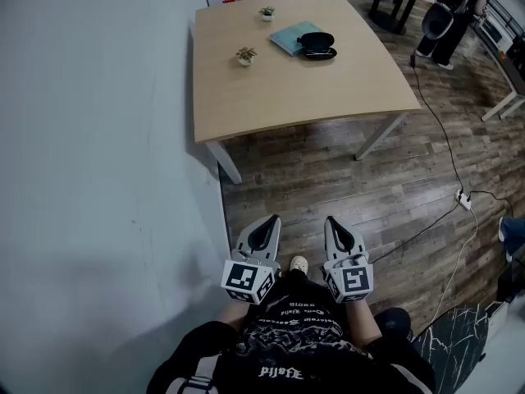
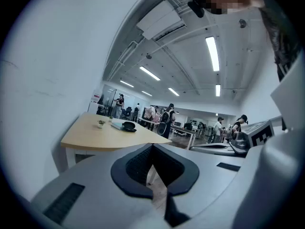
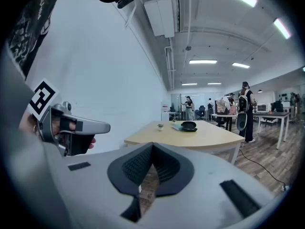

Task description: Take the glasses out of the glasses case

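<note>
Plainly the task has not begun: the person stands well back from the table [image 1: 287,89], with both tools held close to the body and pointing roughly level towards it. The left gripper [image 1: 269,222] has its jaws pressed together with nothing between them, and the right gripper [image 1: 333,222] is the same: closed and empty.

The case [image 1: 316,43] is black and sits on the far part of the table, partly on a flat teal item [image 1: 287,35] (a book or cloth, I cannot tell which). Its lid looks raised, though at this range the glasses themselves cannot be made out. Two small potted plants [image 1: 245,55] stand near it.

The next move, I judge, is an approach to the table, then opening the jaws, with one tool to steady the case and the other to lift the glasses.

As for writing, the person's black shirt carries gothic lettering, seen upside down and not legible. The cubes bear only square markers.
</note>
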Tool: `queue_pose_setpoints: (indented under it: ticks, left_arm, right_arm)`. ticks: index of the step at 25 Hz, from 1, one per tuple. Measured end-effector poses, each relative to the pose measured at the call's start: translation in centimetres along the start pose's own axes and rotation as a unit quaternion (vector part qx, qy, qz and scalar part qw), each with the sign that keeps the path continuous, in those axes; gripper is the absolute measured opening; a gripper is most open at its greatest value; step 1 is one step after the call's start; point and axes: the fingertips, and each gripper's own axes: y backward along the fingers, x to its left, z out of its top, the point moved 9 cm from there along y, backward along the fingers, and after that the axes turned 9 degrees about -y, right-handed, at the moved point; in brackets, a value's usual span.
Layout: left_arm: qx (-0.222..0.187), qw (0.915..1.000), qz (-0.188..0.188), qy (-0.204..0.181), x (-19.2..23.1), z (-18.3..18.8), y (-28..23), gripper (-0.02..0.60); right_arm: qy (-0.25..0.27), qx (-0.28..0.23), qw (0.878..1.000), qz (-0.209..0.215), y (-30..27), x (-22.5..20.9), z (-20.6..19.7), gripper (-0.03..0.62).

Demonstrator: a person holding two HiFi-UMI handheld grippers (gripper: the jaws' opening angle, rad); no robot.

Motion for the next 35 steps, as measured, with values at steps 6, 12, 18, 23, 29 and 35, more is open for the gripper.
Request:
queue_pose_setpoints:
  ticks: [6,12,18,23,29,35]
  left_arm:
    - [0.005,0.9999,-0.016,0.003,-0.7,-0.6,-0.3,0.003]
    - [-0.006,0.9995,-0.032,0.004,-1.4,-0.3,-1.0,0.003]
    - [-0.012,0.9997,0.01,-0.017,-1.9,0.1,-0.7,0.006]
    - [-0.005,0.9999,-0.003,-0.014,-2.6,0.2,-1.1,0.22]
    - [-0.003,0.9998,0.0,-0.017,-3.6,0.2,-1.6,0.284]
    - [0.02,0.9989,-0.04,0.013,-4.9,-0.5,-3.3,0.284]
  right_arm:
    - [-0.001,-0.004,1.0,-0.017,0.8,-1.3,-0.1,0.005]
    - [-0.015,-0.013,0.999,-0.026,1.0,-1.9,-0.3,0.006]
    - [-0.031,-0.015,0.999,-0.038,1.4,-3.1,-0.5,0.008]
    - [-0.043,-0.013,0.999,-0.012,1.6,-3.4,-0.5,0.18]
    - [-0.037,-0.016,0.999,-0.005,2.0,-4.2,-0.3,0.305]
    - [-0.037,-0.012,0.999,0.011,1.9,-5.8,-0.4,0.305]
